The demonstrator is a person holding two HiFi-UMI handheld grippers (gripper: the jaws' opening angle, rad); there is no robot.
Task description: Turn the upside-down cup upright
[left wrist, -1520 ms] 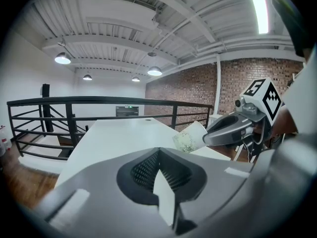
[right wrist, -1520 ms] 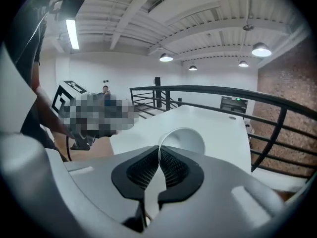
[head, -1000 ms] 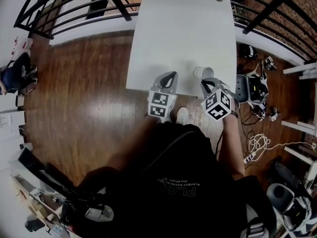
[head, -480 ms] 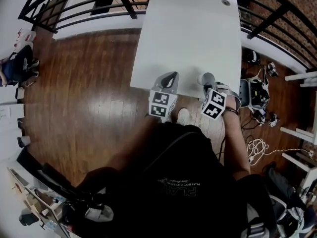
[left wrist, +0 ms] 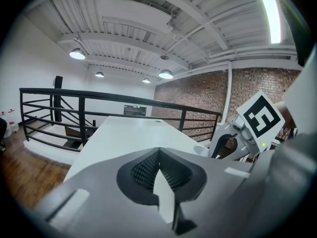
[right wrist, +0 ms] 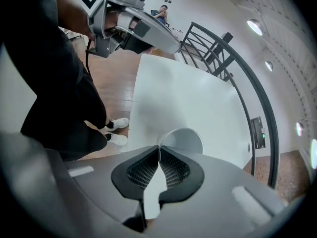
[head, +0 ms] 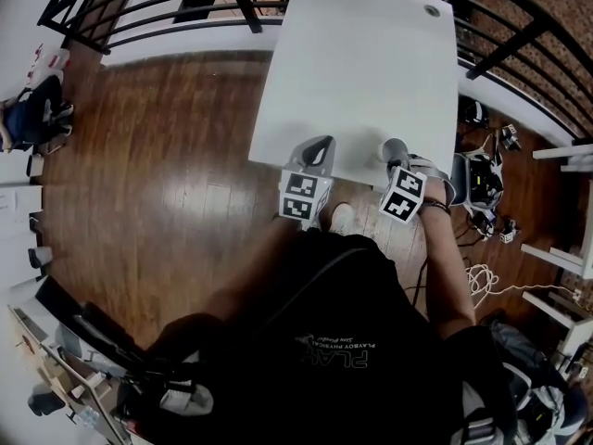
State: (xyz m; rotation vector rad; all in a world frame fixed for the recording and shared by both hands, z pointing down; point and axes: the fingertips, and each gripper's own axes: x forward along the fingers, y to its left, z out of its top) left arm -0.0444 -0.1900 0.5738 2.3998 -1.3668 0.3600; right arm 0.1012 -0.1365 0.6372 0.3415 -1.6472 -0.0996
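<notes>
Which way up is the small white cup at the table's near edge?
Upright: the right gripper view looks down into the small white cup's open mouth, with the right gripper shut on its rim.

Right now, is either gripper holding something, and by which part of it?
The right gripper holds the white cup by its rim, jaws pinching the wall at the near edge. The left gripper is shut and empty.
</notes>
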